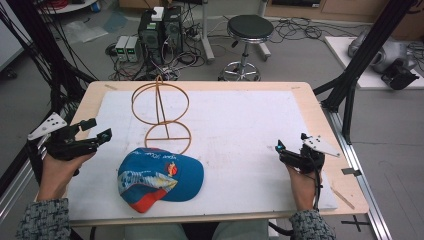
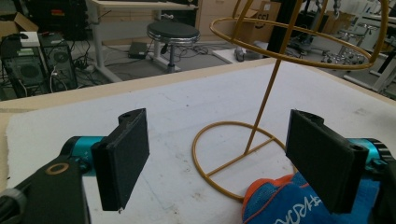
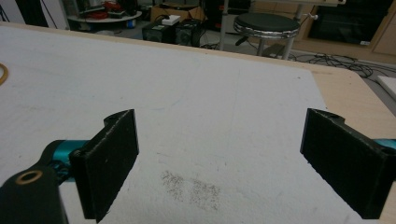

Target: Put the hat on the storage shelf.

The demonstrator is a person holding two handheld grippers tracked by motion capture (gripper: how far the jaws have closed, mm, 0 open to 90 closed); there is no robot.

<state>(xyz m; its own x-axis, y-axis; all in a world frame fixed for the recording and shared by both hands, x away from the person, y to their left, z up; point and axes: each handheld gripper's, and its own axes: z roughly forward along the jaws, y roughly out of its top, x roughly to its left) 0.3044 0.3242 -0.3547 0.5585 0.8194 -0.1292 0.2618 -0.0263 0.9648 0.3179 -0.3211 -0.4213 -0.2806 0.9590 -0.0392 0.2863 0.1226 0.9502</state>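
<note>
With both grippers parted wide, we note left gripper [image 1: 93, 129] holds nothing, right gripper [image 1: 291, 143] likewise. Blue baseball cap [image 1: 160, 178] lies flat on white mat [image 1: 240, 125], just right of left gripper. Gold wire hat stand [image 1: 161, 112] upright, base touching cap's far edge. Right gripper well apart, over bare mat.

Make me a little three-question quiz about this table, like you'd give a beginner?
1. True or false: the cap hangs on the wire stand.
2. Which gripper is nearer the cap? A) left gripper B) right gripper
3. Fill in: both grippers' jaws stand ____.

Key:
1. False; it lies on the white mat, in front of the stand's base ring.
2. A.
3. Open, with nothing between them.
</note>
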